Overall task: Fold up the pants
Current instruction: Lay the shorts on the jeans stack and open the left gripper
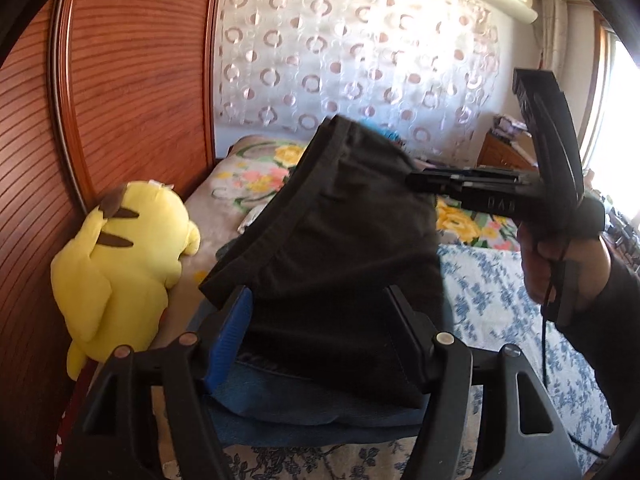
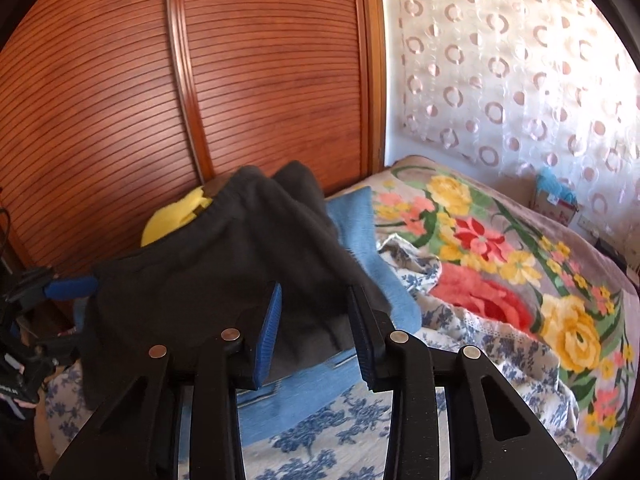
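Note:
Black pants (image 1: pixel 340 220) hang bunched above the bed, waistband edge up and to the left. My left gripper (image 1: pixel 318 294) stands wide open, with the lower part of the pants lying between its fingers; its blue pad (image 2: pixel 70 286) shows beside the pants' left corner in the right wrist view. My right gripper (image 2: pixel 315 288) has the black pants (image 2: pixel 208 272) between its pads and is shut on a thick fold. From the left wrist view the right gripper (image 1: pixel 414 180) grips the pants' right edge, held by a person's hand (image 1: pixel 560 264).
Folded blue denim (image 1: pixel 288 404) lies on the blue-flowered sheet (image 1: pixel 500 304) under the pants. A yellow plush toy (image 1: pixel 124 264) sits against the slatted wooden wardrobe doors (image 1: pixel 132 92). A bright floral blanket (image 2: pixel 500 264) covers the far bed, with a patterned curtain (image 2: pixel 500 80) behind.

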`<state>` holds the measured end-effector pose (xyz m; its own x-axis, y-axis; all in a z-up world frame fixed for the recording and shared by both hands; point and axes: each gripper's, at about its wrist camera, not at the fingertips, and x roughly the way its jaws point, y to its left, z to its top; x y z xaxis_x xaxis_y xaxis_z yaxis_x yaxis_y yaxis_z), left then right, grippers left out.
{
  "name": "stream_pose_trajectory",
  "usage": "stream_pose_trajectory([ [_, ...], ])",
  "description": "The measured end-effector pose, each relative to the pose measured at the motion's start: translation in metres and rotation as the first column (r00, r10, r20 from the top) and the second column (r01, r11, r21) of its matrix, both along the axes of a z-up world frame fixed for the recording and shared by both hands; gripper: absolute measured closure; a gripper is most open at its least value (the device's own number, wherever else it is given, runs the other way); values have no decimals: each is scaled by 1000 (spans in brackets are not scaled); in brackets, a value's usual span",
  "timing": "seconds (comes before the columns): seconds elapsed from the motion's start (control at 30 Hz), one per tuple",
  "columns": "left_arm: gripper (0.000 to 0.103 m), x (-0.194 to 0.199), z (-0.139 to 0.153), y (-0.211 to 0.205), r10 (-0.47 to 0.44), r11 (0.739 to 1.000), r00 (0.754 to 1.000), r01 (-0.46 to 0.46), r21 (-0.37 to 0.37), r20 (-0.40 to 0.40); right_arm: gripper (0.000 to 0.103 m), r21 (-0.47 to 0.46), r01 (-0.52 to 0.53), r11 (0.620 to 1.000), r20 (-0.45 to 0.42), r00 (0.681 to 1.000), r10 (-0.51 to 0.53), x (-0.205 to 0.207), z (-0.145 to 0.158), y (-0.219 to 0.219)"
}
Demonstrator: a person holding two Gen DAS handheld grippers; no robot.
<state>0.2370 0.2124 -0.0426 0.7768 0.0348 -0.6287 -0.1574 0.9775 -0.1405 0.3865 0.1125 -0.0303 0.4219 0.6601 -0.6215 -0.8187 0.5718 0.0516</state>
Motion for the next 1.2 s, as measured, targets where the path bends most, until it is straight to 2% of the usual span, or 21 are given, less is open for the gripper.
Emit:
stream_pose_trajectory([
  [0.2, 36, 2, -9, 0, -5, 1000, 1000, 5, 0, -13, 69, 8, 14, 1000, -17, 1000, -14, 7, -8, -1],
  [0.63, 36, -10, 3, -15, -30, 999, 999, 29, 45, 16, 69, 48, 41, 998, -18, 999, -40, -38, 3, -27],
  [0.87, 35, -20, 13, -31, -67, 996, 997, 65, 67, 27, 69, 82, 75, 994, 18, 997, -77, -62, 12, -51],
  [0.97, 27, -25, 21, -40, -80, 995, 995, 76, 69, 52, 69, 98, 85, 992, 35, 995, -89, -72, 18, -62],
  [1.03, 15, -29, 27, -45, -87, 994, 994, 82, 70, 69, 69, 105, 95, 990, 50, 994, -101, -79, 22, -70],
  [1.1, 9, -33, 34, -50, -90, 994, 991, 84, 66, 96, 69, 115, 105, 988, 54, 992, -112, -83, 27, -78],
  [1.2, 7, -37, 42, -54, -96, 994, 989, 89, 64, 114, 69, 127, 122, 984, 57, 990, -130, -89, 31, -89],
])
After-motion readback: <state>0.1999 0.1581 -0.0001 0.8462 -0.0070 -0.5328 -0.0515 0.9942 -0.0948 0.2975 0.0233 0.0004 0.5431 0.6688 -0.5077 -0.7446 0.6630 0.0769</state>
